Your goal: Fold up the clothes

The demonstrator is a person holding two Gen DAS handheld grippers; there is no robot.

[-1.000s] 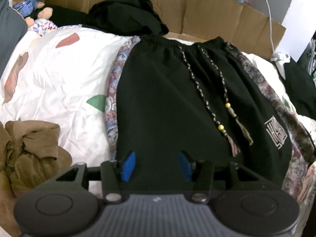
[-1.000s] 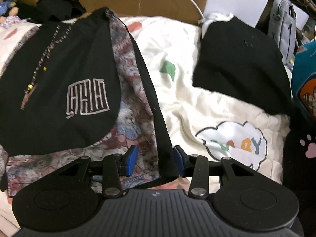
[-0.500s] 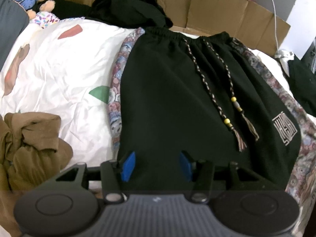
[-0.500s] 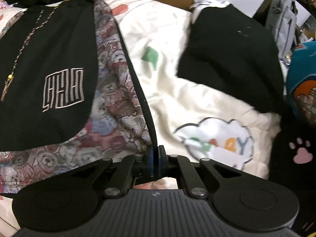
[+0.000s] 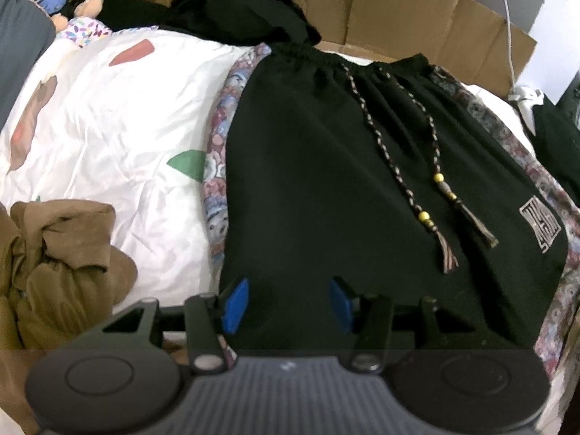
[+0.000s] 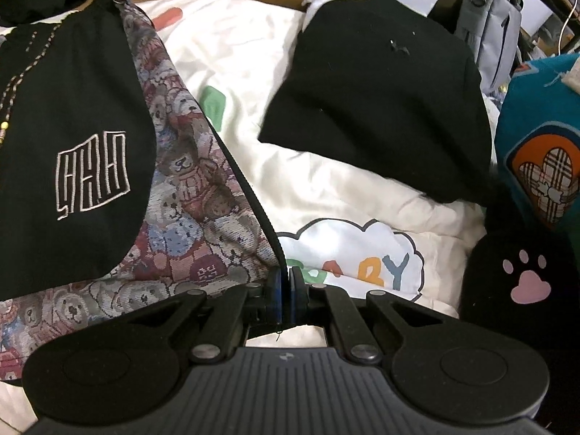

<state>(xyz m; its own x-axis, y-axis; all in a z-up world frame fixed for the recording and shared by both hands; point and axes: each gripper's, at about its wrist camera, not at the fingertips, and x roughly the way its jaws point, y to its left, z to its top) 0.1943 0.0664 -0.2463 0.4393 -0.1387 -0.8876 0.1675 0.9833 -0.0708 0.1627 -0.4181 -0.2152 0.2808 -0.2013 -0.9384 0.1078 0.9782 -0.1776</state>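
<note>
Black shorts (image 5: 326,181) with bear-patterned side panels and a beaded drawstring (image 5: 398,166) lie flat on a white printed duvet (image 5: 108,108). My left gripper (image 5: 288,302) hovers over their lower left part. Its blue pads stand apart, with black cloth below them and nothing pinched. In the right wrist view the same shorts (image 6: 72,90) show a white line logo and a bear panel (image 6: 188,195). My right gripper (image 6: 284,290) is shut on the thin black edge of the shorts at their right side.
A crumpled brown garment (image 5: 61,253) lies at the left. A black garment (image 5: 246,11) and cardboard (image 5: 417,18) are at the back. To the right sit a folded black garment (image 6: 380,90), a teal item (image 6: 536,137) and a black paw-print piece (image 6: 522,290).
My right gripper's jaws have closed on the shorts' black side edge, and the gripper has shifted along the bed. The left gripper has stayed almost where it was, jaws apart.
</note>
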